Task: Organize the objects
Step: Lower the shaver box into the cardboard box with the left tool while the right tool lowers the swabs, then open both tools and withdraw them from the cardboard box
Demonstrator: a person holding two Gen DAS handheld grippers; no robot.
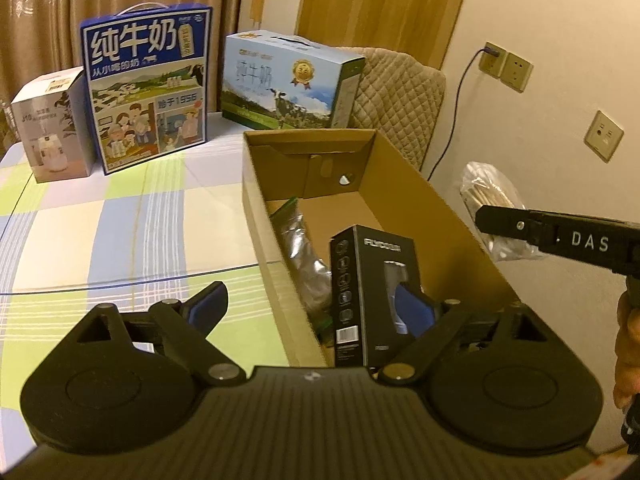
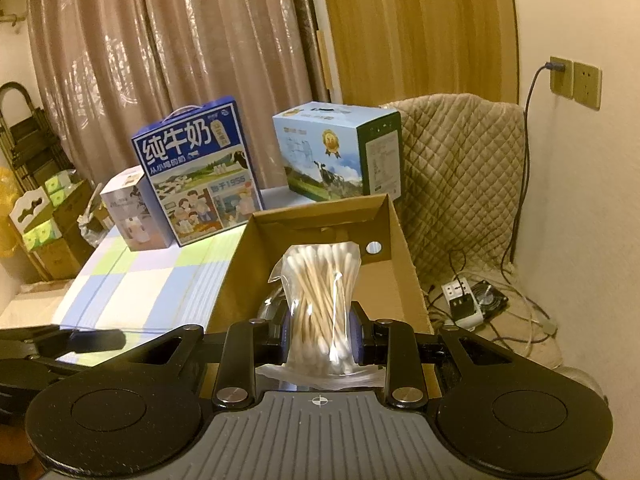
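An open cardboard box (image 1: 420,200) stands on the checked tablecloth (image 1: 120,232). Inside it a black shaver box (image 1: 368,292) stands upright beside a silver foil bag (image 1: 304,256). My left gripper (image 1: 312,308) is open and straddles the box's near left wall. Its right finger is in front of the shaver box and its left finger is over the cloth. My right gripper (image 2: 320,336) is shut on a clear bag of cotton swabs (image 2: 320,292), held upright above the near end of the cardboard box (image 2: 400,248). In the left wrist view that bag of swabs (image 1: 488,196) hangs right of the box.
At the table's back stand a dark blue milk carton (image 1: 148,92), a light blue milk carton (image 1: 288,80) and a white appliance box (image 1: 52,128). A quilted chair (image 2: 460,184) sits behind the box. A power strip (image 2: 464,300) and cables lie on the floor at the right.
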